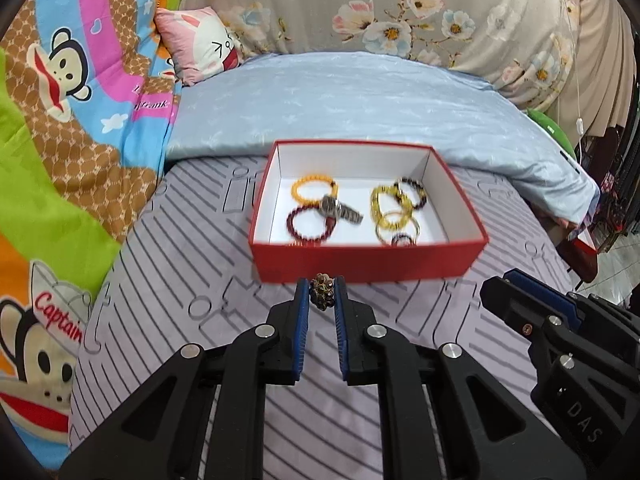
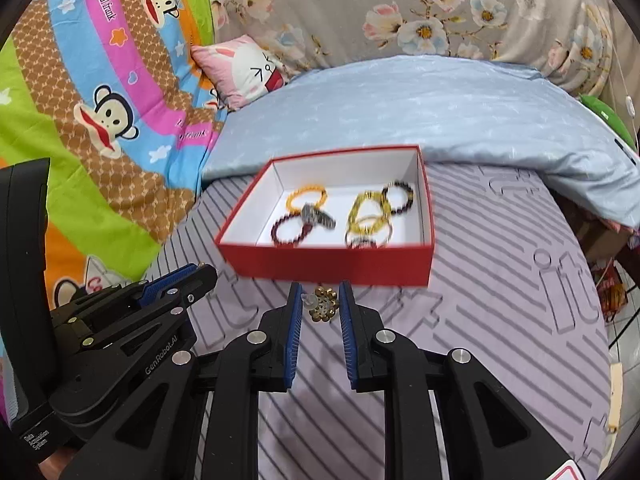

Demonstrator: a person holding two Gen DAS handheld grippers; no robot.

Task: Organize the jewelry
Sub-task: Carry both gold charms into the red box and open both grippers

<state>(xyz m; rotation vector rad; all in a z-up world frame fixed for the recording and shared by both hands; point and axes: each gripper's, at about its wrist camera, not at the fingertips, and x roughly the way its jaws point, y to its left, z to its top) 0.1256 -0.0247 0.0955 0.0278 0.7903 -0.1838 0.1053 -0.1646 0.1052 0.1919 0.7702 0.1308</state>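
Carrying is the step in hand: the left gripper (image 1: 322, 296) pinches a dark beaded cluster (image 1: 321, 297) between narrow fingers, and the right gripper (image 2: 320, 302) clamps a gold flower earring (image 2: 323, 303) likewise. Both hang above the striped bed sheet (image 1: 168, 280), just short of the red box's (image 1: 360, 265) near wall. Next, each must clear that wall and release over bare white floor; the bracelets (image 1: 396, 210) and watch (image 1: 336, 208) crowd the middle, while the near corners look freer.

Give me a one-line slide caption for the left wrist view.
Left hand-held gripper pinches a small gold-brown earring before the red box of bead bracelets.
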